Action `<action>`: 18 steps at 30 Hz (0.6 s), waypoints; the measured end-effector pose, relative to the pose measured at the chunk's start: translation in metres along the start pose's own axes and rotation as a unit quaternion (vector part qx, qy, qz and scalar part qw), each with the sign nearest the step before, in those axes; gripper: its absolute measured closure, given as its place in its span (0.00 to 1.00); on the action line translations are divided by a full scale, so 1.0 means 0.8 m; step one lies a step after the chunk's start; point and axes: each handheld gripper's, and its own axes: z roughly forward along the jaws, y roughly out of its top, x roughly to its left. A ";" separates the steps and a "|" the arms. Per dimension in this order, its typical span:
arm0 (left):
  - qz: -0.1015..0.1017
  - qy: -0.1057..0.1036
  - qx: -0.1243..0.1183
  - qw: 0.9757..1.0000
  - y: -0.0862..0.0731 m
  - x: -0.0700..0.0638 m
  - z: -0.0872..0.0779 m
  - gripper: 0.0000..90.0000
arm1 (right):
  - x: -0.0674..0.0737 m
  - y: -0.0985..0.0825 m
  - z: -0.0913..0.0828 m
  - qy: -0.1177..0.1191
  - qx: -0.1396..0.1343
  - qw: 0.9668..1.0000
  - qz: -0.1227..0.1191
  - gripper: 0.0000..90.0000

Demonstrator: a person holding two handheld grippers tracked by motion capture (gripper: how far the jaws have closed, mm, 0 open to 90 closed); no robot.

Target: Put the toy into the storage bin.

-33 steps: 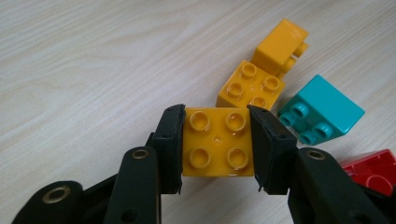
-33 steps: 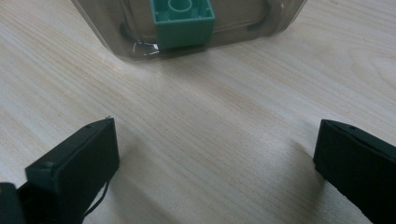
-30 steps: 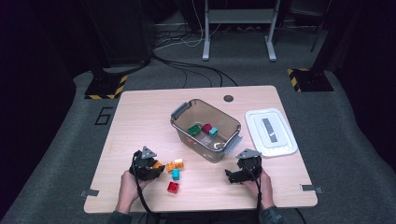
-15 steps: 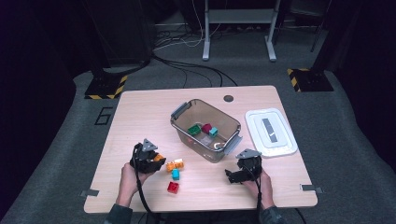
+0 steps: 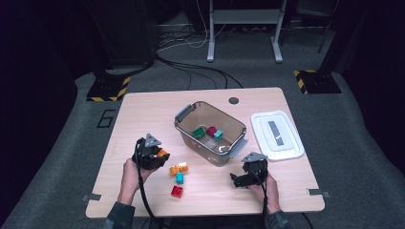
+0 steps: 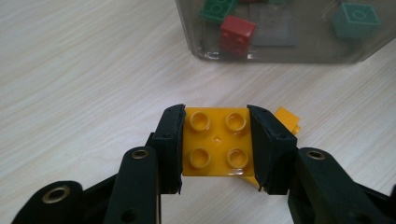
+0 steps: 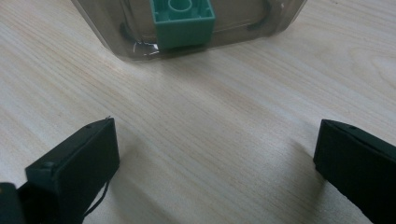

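We read one mark only: a large "6" (image 5: 107, 118) on the grey floor (image 5: 62, 157), just left of the table's (image 5: 143, 102) far left corner. No other txt, labels or brands legible to us on bricks, bin or lid.

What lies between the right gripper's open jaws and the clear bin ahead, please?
Bare table, in the right gripper view: nothing lies between the right gripper and the bin.
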 end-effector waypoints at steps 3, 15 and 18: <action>0.004 0.001 -0.003 1.000 0.007 0.001 -0.002 0.65 | 0.000 0.000 0.000 0.000 0.000 1.000 -0.001 0.00; 0.014 -0.001 -0.012 1.000 0.035 0.004 -0.008 0.65 | 0.000 0.000 0.000 0.000 0.000 1.000 -0.001 0.00; 0.017 0.002 -0.018 1.000 0.042 0.004 -0.010 0.65 | 0.000 0.000 0.000 0.000 0.000 1.000 0.001 0.00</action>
